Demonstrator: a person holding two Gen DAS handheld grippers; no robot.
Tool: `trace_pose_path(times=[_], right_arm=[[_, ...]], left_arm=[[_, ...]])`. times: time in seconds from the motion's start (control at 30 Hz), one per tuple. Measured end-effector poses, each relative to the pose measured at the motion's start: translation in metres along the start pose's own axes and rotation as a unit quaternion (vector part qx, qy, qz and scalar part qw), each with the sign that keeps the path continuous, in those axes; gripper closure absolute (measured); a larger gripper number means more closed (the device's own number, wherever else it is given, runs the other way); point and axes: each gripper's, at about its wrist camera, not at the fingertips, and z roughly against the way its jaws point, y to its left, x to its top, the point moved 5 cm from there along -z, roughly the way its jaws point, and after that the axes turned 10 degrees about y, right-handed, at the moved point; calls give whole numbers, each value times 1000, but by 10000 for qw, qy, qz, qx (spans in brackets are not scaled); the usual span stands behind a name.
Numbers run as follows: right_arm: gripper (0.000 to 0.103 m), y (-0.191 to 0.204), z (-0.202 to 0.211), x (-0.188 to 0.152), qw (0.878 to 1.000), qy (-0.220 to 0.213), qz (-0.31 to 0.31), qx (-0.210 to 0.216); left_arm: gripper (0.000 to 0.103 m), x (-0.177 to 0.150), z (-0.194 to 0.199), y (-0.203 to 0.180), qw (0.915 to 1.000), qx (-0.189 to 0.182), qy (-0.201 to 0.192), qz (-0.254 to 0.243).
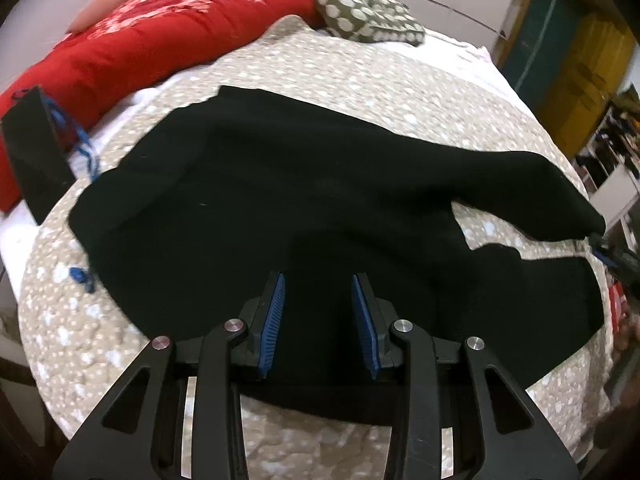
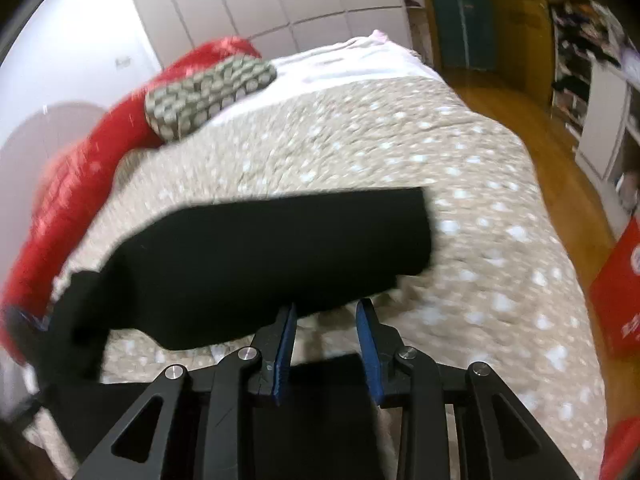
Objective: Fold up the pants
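Black pants (image 1: 280, 184) lie spread on the beige dotted bedspread (image 1: 360, 80), waist to the left with a blue drawstring (image 1: 82, 276), two legs running right. My left gripper (image 1: 318, 280) is open just above the near edge of the pants, holding nothing. In the right wrist view a far leg (image 2: 272, 248) lies across the bedspread (image 2: 460, 200) and a near leg end (image 2: 320, 400) sits under the tool. My right gripper (image 2: 326, 312) is open and empty at the far leg's near edge. It also shows at the right edge of the left wrist view (image 1: 608, 254).
A red quilt (image 1: 160, 36) and a green dotted pillow (image 1: 368, 12) lie at the head of the bed. A black bag with blue cord (image 1: 36, 152) sits at the left. A red box (image 2: 620, 296) stands on the wood floor right of the bed.
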Motion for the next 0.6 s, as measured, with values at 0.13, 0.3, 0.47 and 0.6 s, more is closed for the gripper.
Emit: trace_pose_path(times=[0.13, 0.3, 0.47, 0.6], right_arm=[[59, -18, 34, -41, 9999, -57, -56, 80], [66, -7, 12, -73, 9995, 134, 181, 217], [96, 4, 43, -74, 9982, -252, 302, 462], [96, -8, 83, -93, 9990, -327, 205, 232]], left_arm=[[70, 0, -14, -3, 9999, 44, 142, -33], [70, -3, -14, -4, 9999, 87, 130, -1], [70, -3, -1, 4, 9999, 107, 38, 107], [70, -5, 9, 17, 9996, 175, -119, 203]])
